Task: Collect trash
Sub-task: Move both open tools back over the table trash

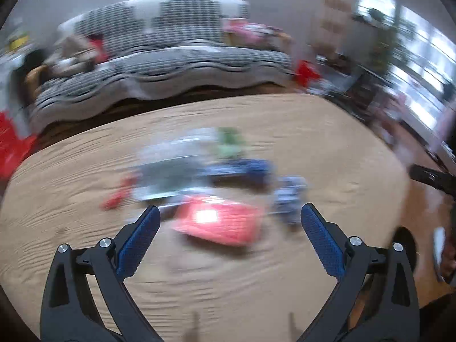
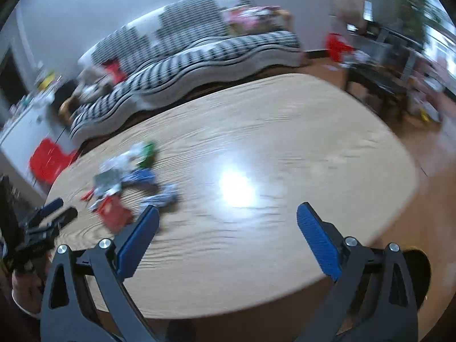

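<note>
Gaping empty, both grippers' fingers (image 1: 322, 239) over blurred wrappers (image 1: 219, 222) (writing unreadable) on table (image 2: 285, 131).

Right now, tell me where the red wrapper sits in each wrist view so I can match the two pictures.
Left wrist: the red wrapper lies low in the centre, just beyond the open left gripper.
Right wrist: it lies at lower left, on the near edge of the litter pile, left of the open right gripper.
Shared landmark: the checked sofa behind the wooden table.
</note>
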`<state>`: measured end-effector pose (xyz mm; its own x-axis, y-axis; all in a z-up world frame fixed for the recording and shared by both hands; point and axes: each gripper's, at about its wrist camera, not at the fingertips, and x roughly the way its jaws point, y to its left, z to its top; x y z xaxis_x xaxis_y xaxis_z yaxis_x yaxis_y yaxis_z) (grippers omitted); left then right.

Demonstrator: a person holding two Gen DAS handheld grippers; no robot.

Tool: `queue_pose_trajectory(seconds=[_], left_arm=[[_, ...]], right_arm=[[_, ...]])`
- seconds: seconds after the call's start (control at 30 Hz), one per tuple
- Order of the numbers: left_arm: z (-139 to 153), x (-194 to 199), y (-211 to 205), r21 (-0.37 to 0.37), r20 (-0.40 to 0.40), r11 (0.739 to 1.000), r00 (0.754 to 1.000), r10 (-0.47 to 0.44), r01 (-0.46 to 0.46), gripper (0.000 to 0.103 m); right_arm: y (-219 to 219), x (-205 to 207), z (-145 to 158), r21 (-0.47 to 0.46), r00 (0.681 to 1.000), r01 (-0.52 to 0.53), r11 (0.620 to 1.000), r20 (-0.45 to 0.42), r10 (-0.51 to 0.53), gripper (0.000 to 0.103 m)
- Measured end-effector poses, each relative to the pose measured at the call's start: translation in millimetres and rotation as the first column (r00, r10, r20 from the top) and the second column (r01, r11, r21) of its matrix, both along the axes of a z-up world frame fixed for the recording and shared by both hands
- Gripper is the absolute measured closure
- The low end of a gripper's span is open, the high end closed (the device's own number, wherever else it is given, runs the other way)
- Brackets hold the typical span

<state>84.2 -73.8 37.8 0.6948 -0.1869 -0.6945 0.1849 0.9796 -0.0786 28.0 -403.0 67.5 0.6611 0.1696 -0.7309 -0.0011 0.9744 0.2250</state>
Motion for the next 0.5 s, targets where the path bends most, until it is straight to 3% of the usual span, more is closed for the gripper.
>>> queue_pose_trajectory(seconds=[0.07, 0.2, 0.43, 0.5], left_arm=[[-6, 5, 47, -0.009, -0.007, 0.996, 0.996, 0.090, -0.090, 0.007], [-19, 9, 104, -0.033, -0.023, 0.982, 0.983, 0.184, -0.184, 0.007], [-49, 38, 119, 0.047, -0.035, 0.987, 0.987, 0.155, -0.154, 0.007], [-58, 53, 118, 0.027, -0.060, 0.991, 0.989, 0.135, -0.133, 0.007]], right_arm=[[36, 14, -6, -0.022, 0.998, -0.059, 0.998, -0.013, 0.059, 0.009], [83, 30, -19, -0.035, 0.991, -0.131, 0.991, -0.037, 0.129, 0.009], [120, 63, -49, -0.053, 0.982, -0.167, 0.984, -0.098, 0.162, 0.009], [121, 70, -59, -0.056, 0.980, -0.165, 0.985, -0.122, 0.157, 0.009]])
